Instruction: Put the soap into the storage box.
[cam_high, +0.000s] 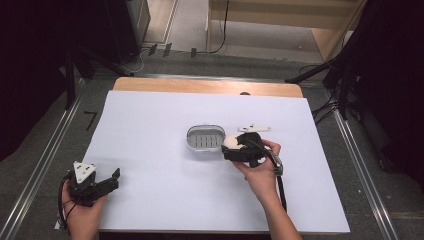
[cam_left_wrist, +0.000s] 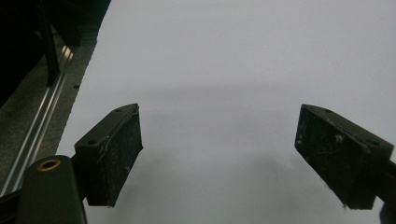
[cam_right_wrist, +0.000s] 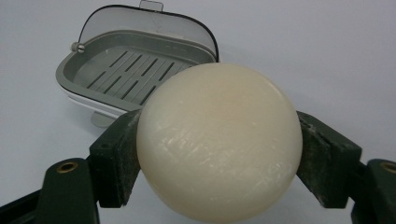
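A round cream bar of soap (cam_right_wrist: 218, 140) sits clamped between the two black jaws of my right gripper (cam_right_wrist: 218, 156), which is shut on it. From above, the soap (cam_high: 231, 141) and right gripper (cam_high: 229, 146) hover just right of a grey soap box (cam_high: 205, 138) at the table's middle. That soap box (cam_right_wrist: 130, 70) stands with its clear lid tipped back and a slotted tray inside. My left gripper (cam_high: 118, 176) rests near the front left corner, jaws wide apart over bare white surface (cam_left_wrist: 219, 154).
A white sheet (cam_high: 150, 165) covers the table; a wooden strip (cam_high: 207, 86) shows along its far edge. A small white flat piece (cam_high: 255, 128) lies just behind the right gripper. Dark stands and cables flank the table on both sides.
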